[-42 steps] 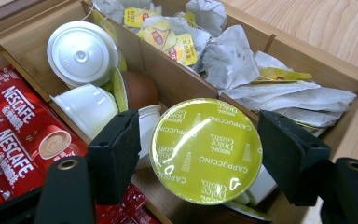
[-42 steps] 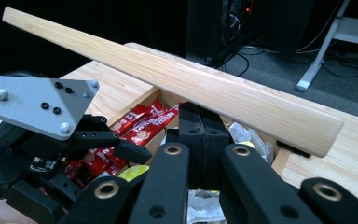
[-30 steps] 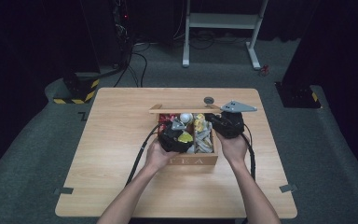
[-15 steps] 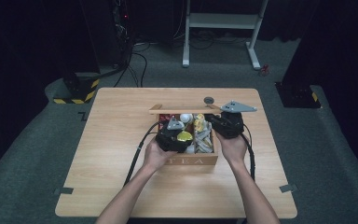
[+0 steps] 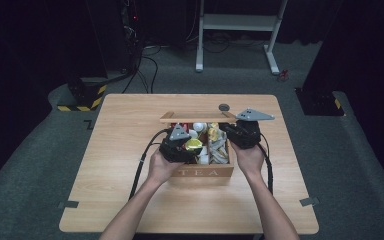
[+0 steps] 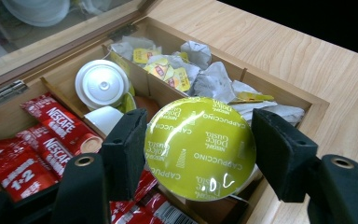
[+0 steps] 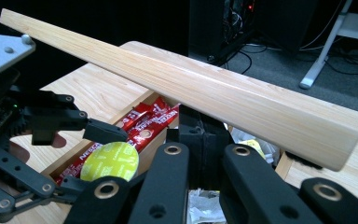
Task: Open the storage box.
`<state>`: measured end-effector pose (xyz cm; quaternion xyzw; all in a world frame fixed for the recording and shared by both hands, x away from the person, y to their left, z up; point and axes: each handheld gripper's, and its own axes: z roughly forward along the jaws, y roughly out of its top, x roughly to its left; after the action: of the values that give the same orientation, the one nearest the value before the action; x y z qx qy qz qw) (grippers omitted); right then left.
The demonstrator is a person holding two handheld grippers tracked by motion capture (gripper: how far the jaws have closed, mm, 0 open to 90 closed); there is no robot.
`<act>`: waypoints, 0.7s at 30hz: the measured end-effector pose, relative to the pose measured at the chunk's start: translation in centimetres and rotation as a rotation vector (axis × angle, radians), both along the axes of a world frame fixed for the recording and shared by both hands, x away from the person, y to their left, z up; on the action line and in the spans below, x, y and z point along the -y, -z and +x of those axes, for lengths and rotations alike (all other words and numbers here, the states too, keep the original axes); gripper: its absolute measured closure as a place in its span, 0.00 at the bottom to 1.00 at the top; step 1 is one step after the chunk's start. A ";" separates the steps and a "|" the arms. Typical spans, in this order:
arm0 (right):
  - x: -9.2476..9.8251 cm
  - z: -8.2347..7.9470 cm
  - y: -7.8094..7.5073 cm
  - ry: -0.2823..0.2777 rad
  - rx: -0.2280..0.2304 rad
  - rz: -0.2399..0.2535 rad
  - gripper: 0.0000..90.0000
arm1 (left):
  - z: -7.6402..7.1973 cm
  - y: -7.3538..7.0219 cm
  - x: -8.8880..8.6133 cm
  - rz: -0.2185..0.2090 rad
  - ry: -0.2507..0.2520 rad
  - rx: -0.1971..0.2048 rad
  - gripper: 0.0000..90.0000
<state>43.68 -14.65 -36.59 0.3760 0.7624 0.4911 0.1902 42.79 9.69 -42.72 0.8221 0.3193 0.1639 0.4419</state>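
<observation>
Lime-green foil up front: the left gripper is clamped on a capsule, one pad on each side of its rim, the Cappuccino lid facing up. The capsule hangs just above the tea box, over the near compartments, and nothing underneath touches it. From the high view the left gripper sits at about nine o'clock of the box, the capsule a yellow-green spot beside it. Gripping across the rim looks like the sensible choice, since the foil top gives the pads nothing to bite.

Over at three o'clock, the right gripper has its jaws together, up against the open lid; whether it pinches the wood I cannot tell. My guess is it props the lid back so the box stays open for the other hand.

Below the capsule lie red sachets, a white pod and crumpled teabags, each in its own slot.
</observation>
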 end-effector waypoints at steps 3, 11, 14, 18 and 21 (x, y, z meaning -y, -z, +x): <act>0.0 0.0 0.0 -0.001 0.003 -0.001 1.00 | -0.1 -0.2 -0.3 0.000 -0.001 0.006 0.43; 0.0 0.0 0.1 -0.001 -0.001 0.001 1.00 | -0.6 -0.8 -1.4 -0.018 -0.014 0.022 0.43; 0.0 0.0 0.1 -0.004 -0.003 -0.002 1.00 | -0.6 -1.0 -1.7 -0.026 -0.016 0.018 0.43; 0.0 0.0 0.1 -0.001 -0.006 0.000 1.00 | -0.9 -1.3 -2.3 -0.027 -0.024 0.024 0.43; 0.0 0.0 0.0 -0.003 -0.004 -0.004 1.00 | -1.1 -1.6 -2.9 -0.035 -0.033 0.032 0.43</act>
<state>43.70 -14.65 -36.64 0.3755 0.7642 0.4892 0.1887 41.72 12.59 -41.15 0.8062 0.3286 0.1786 0.4585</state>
